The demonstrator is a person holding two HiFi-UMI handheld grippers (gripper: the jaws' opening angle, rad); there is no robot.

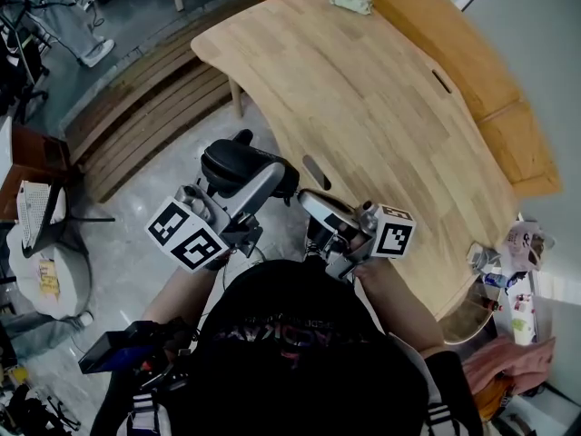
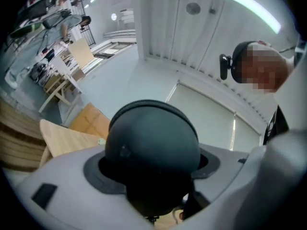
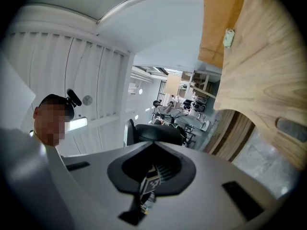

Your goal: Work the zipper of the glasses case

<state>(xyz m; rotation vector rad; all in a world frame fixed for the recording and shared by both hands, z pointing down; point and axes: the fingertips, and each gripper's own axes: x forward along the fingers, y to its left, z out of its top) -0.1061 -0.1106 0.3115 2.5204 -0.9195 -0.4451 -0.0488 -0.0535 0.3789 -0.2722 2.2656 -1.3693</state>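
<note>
1. The black glasses case (image 1: 238, 165) is up in the air in front of the person, off the near edge of the wooden table (image 1: 390, 107), at about 9 o'clock from the table's near corner in the head view
2. The left gripper (image 1: 269, 178) is clamped on the case: in the left gripper view the domed dark shell fills the space between the two grey jaws, which press on it from either side
3. The right gripper (image 1: 309, 200) sits at about 4 o'clock from the case, its tip just beside the case's near end; its jaws are closed together, and whether a zipper tab is pinched between them cannot be made out
4. In the right gripper view the case shows just past the closed jaws, at 12 o'clock
5. The marker cube (image 1: 186, 234) of the left gripper lies at 7 o'clock from the case, the right gripper's cube (image 1: 392, 231) at 4 o'clock
6. A small pale object (image 1: 350, 1) lies at the table's far end, at 12 o'clock, well apart from both grippers
7. Bottles and cartons (image 1: 517, 280) crowd the floor at 3 o'clock, beside the table's right end
</note>
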